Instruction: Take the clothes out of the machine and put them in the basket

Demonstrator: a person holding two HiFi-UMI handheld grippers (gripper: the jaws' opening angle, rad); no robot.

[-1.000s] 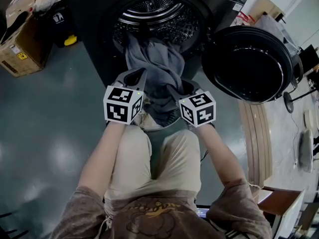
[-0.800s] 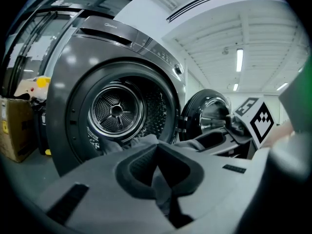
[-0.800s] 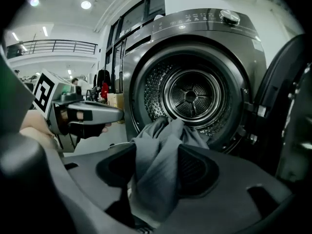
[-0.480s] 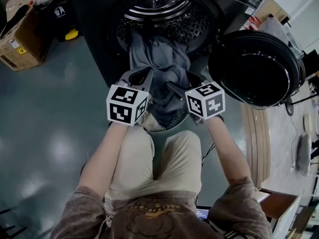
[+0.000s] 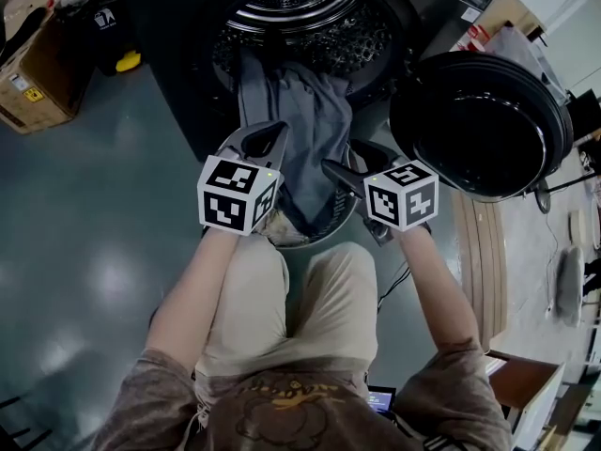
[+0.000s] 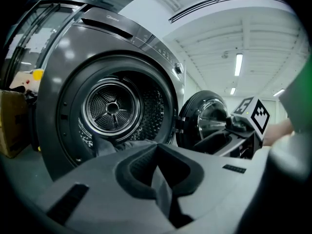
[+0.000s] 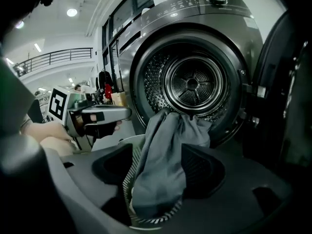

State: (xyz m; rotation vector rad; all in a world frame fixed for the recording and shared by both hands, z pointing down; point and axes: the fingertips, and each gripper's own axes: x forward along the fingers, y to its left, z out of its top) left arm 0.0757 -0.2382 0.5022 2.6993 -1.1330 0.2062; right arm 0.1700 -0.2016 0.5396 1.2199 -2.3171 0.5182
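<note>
- The washing machine (image 5: 178, 54) stands in front of you with its door (image 5: 479, 120) swung wide to your right.
- A grey garment (image 5: 305, 125) has its top end in the drum (image 5: 310, 12). The rest spills over the lip and hangs straight down.
- The garment's lower end sits inside the basket (image 5: 280, 229), just in front of your knees.
- Your right gripper (image 7: 161, 174) has just been opening. Its jaws now stand apart, and the garment hangs loose between them, not pinched.
- Your left gripper (image 6: 157, 155) has its jaws closed together on nothing, just beside the garment's left edge.
</note>
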